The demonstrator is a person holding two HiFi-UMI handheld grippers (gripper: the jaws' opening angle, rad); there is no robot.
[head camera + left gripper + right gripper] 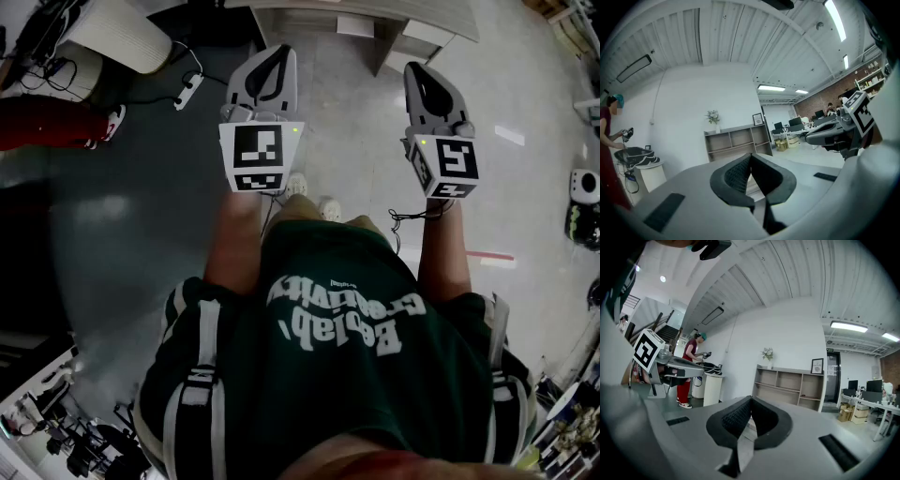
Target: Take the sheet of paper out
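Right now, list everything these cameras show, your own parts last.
shelf unit: one, light wood, against the white wall
plant: one, pale, in a vase on top of the shelf unit
framed picture: one, dark frame, on the shelf unit's right end
pedestal: one, white, left of the shelf unit, shoes on top
other person: one, red trousers, at the pedestal
desks: several, white, far right
power strip: one, white, on the grey floor
sheet of paper: none in view
left gripper: one, grey, shut, empty
right gripper: one, grey, shut, empty
shirt: one, dark green, white print
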